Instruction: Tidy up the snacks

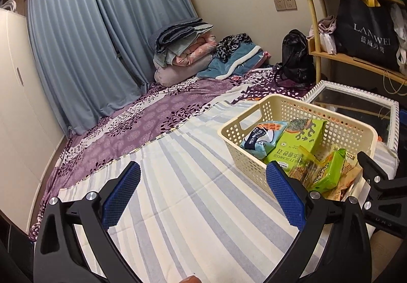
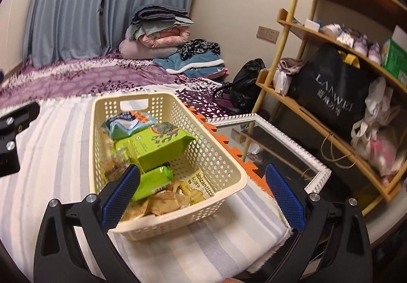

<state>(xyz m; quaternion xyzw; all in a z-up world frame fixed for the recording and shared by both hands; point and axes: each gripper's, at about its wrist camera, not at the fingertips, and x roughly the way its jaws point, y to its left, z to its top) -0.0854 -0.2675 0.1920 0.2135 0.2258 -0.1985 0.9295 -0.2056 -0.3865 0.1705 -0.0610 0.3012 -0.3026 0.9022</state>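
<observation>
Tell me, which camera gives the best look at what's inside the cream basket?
The right wrist view. It looks down into the basket, showing the blue packet, green box, small green pack and beige packets. The left wrist view sees the basket from the side, partly hidden by a finger.

A striped cloth (image 1: 193,196) covers the bed (image 1: 142,117); the cream basket (image 2: 218,155) sits on it.

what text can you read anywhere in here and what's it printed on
"LANWEI": black shopping bag on the bamboo shelf; the characters beneath are too small to read.
"bizen": yellow snack packet in the cream perforated basket, partly cut off.
"SEAWEED": large green snack box, upside down, partly hidden.
Other packet print: blurred.
</observation>
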